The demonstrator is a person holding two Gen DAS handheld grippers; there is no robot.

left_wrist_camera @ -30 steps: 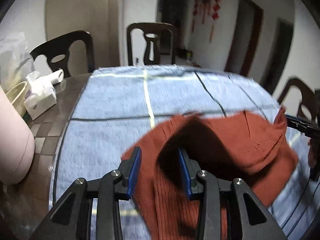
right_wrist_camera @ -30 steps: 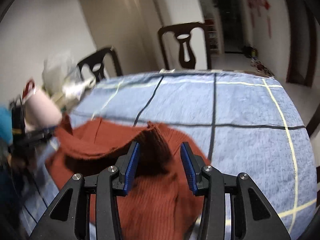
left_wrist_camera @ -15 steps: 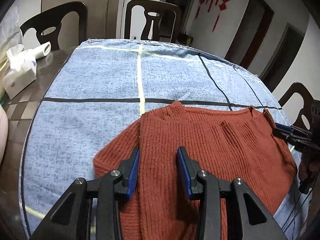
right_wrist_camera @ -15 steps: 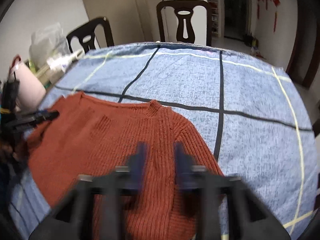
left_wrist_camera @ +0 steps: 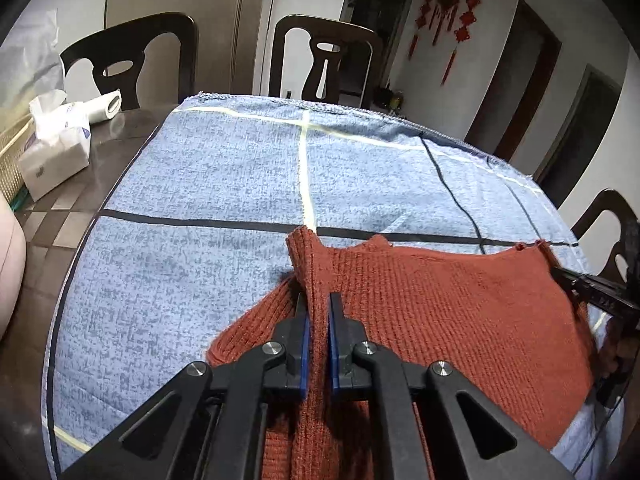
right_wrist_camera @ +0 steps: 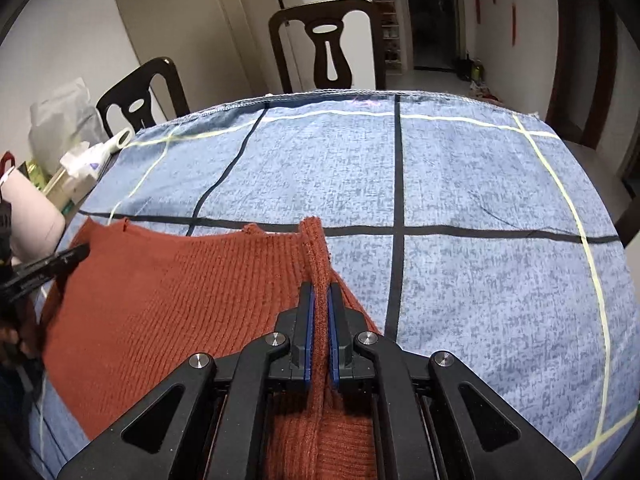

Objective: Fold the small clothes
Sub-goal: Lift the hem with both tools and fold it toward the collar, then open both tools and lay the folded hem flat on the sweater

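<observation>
Two claws grip one rust-red knitted sweater [left_wrist_camera: 440, 304] that lies spread on a blue checked cloth [left_wrist_camera: 224, 184] covering the tabletop [left_wrist_camera: 100, 160].

From the left wrist camera, the left claw [left_wrist_camera: 319, 320] is pinched tight on a raised ridge of the knit: the fabric stands up between its blue pads [left_wrist_camera: 305, 340] and runs forward past the tips to a small peak that reaches the dark line of the cloth. The rest of the sweater stretches flat to the right, where the black fingers of the right claw [left_wrist_camera: 580, 284] meet its far edge.

From the right wrist camera, the right claw [right_wrist_camera: 319, 312] is likewise clamped on a narrow fold of the sweater [right_wrist_camera: 180, 288], its blue pads [right_wrist_camera: 307, 332] pressed on either side of the knit. The fold rises ahead of the tips and ends near the black line of the cloth [right_wrist_camera: 480, 200]. The body of the garment spreads to the left, where the left claw [right_wrist_camera: 60, 260] touches its edge.

Beyond the cloth, on the bare tabletop, sit a white tissue pack [left_wrist_camera: 56, 140] and a roll of paper [left_wrist_camera: 106, 106], beside a woven basket [left_wrist_camera: 10, 160]. Dark wooden chairs [left_wrist_camera: 324, 64] stand at the far side, and red knot ornaments [left_wrist_camera: 448, 12] hang on the wall.
</observation>
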